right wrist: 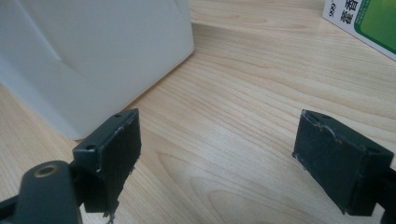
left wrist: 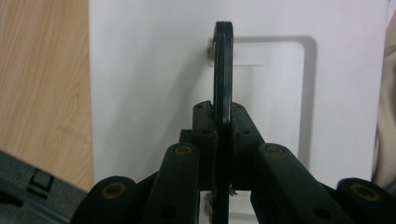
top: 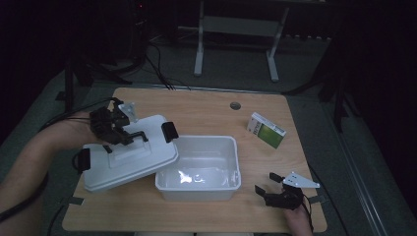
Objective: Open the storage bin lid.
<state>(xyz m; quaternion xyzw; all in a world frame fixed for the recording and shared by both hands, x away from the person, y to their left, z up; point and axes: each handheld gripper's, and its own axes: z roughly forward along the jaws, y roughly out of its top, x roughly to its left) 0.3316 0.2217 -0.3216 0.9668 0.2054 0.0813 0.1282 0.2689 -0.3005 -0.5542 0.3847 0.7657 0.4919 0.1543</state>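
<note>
A white lid (top: 133,164) with black end clips lies tilted, its right edge over the left rim of an open white tub (top: 199,191). My left gripper (top: 132,135) is shut on the lid's black handle (top: 139,133). In the left gripper view the jaws of my left gripper (left wrist: 222,116) pinch that thin handle (left wrist: 221,65) edge-on, above the white lid (left wrist: 140,70). My right gripper (top: 266,182) stands open low over the table, right of the tub, with nothing between its fingers. The right gripper view has the right gripper (right wrist: 215,154) open over bare wood, beside the tub's corner (right wrist: 93,56).
A green and white box (top: 266,130) lies flat at the back right of the wooden table (top: 206,108); its corner (right wrist: 364,18) is in the right gripper view too. A small round hole (top: 235,105) sits near the table's far edge. The tub looks empty.
</note>
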